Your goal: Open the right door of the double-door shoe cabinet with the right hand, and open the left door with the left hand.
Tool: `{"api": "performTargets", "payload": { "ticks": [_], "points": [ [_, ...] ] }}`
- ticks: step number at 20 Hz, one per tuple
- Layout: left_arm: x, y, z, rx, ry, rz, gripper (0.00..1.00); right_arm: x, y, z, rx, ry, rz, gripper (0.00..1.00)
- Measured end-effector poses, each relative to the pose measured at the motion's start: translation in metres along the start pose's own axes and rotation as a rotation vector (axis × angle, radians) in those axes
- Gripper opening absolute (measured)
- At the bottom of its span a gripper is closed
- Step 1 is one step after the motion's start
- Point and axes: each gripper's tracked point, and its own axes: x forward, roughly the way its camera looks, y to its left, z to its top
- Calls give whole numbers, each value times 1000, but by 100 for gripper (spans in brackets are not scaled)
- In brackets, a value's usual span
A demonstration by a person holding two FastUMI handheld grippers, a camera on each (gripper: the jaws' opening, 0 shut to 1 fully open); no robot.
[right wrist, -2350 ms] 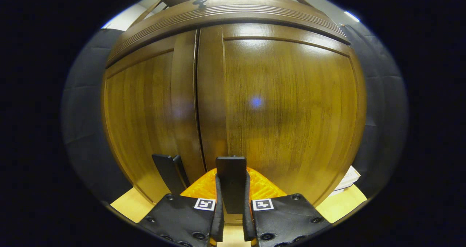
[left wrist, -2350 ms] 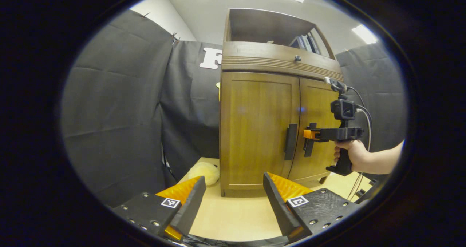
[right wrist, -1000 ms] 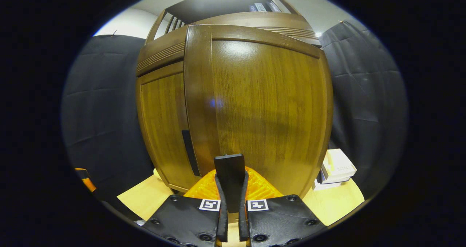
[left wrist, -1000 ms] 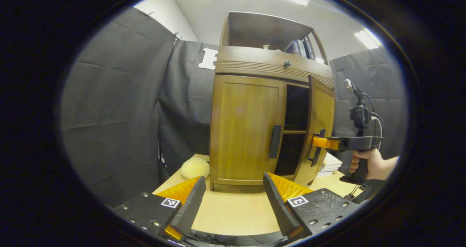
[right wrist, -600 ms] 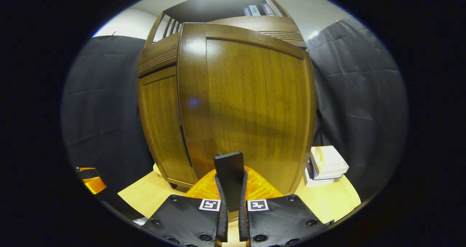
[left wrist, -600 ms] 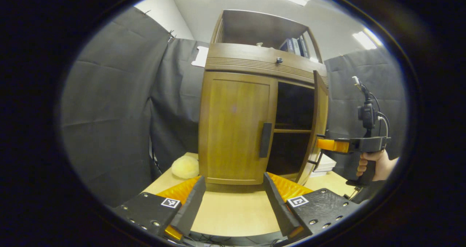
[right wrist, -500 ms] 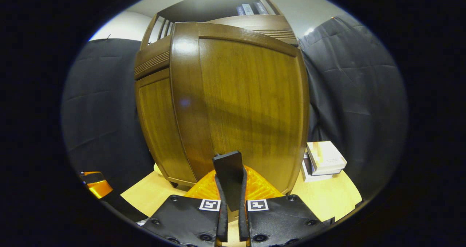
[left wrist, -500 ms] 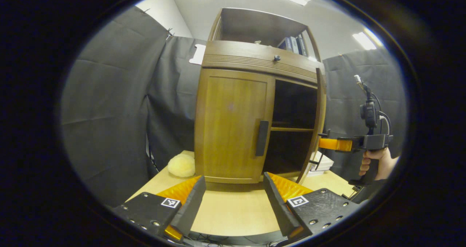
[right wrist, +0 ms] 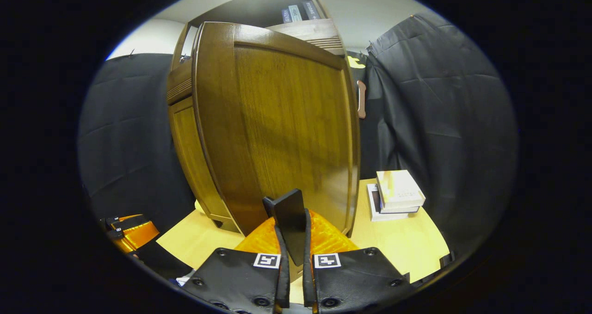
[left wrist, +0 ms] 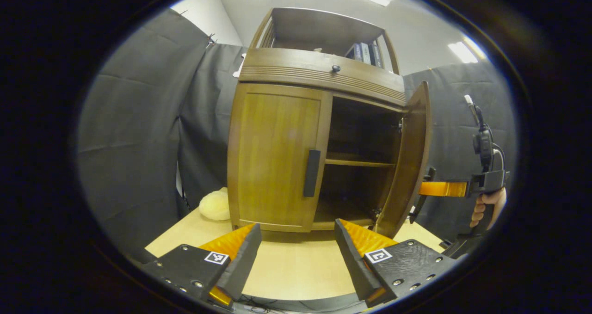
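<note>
A brown wooden shoe cabinet stands on the table. Its left door (left wrist: 277, 157) is closed, with a dark vertical handle (left wrist: 311, 173). The right door (left wrist: 409, 166) stands swung out wide, baring a dark inside with a shelf (left wrist: 358, 162). My right gripper (left wrist: 428, 189), held by a hand (left wrist: 485, 207), reaches the outer face of that door. In the right gripper view the right gripper (right wrist: 293, 258) is shut on the right door's handle (right wrist: 289, 221), with the door panel (right wrist: 286, 120) close ahead. My left gripper (left wrist: 296, 254) is open, low over the table, short of the left door.
A pale yellow plush ball (left wrist: 215, 206) lies left of the cabinet. A stack of books (right wrist: 395, 193) sits on the table (left wrist: 296, 267) right of the open door. Black cloth walls surround the cabinet. A drawer knob (left wrist: 336, 68) and shelved books (left wrist: 365, 52) are above.
The right door has swung from closed to wide open, drawn by the right gripper. The left gripper has stayed open, and the cabinet has shifted left in its view.
</note>
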Motion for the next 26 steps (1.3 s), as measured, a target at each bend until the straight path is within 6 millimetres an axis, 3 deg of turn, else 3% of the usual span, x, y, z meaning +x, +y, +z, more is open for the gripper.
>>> {"api": "performTargets", "payload": {
  "ticks": [4,7,17,22,26],
  "points": [
    [6,-2,13,24,-6,20,92,-14,-28,1,-8,-6,18,12],
    [11,-23,15,47,-3,15,92,-21,-47,4,-19,-23,52,12],
    [-3,-48,18,84,7,12,92,-29,-98,8,-10,-85,85,12],
    [-3,-47,18,115,-3,21,90,-27,-127,12,5,-98,49,10],
    [-3,-46,19,84,-12,3,89,-25,-128,12,55,-112,42,6]
  ]
}}
